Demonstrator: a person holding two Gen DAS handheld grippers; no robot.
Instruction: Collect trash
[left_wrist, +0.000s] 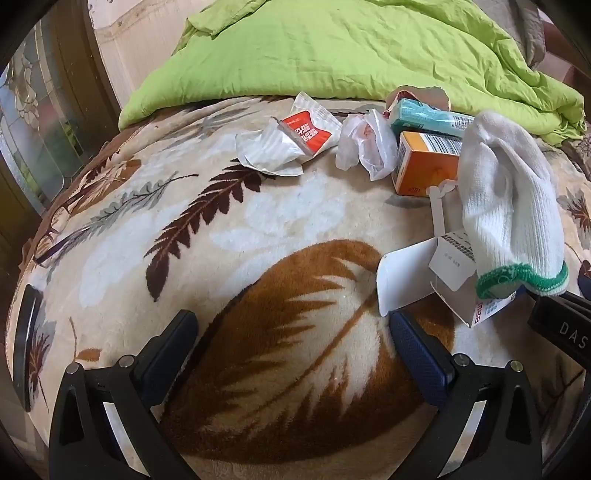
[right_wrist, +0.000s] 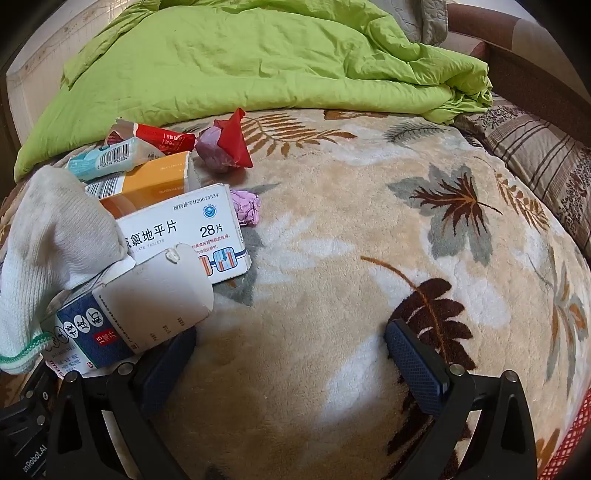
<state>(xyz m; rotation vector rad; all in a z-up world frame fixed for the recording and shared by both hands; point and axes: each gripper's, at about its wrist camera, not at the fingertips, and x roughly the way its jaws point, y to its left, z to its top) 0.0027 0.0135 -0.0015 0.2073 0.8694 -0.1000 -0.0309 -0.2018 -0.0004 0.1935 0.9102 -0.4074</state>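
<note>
Left gripper (left_wrist: 293, 332) spread over leaf-print blanket (left_wrist: 258, 229), right gripper (right_wrist: 291, 345) spread, blue-and-white medicine box (right_wrist: 122, 321) touching its left finger

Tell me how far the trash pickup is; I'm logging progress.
Nothing looks collected. Both grippers, left and right, are open and empty above the blanket. Left to gather: wrapper, tissue, orange box, white box, glove, red scrap.
</note>
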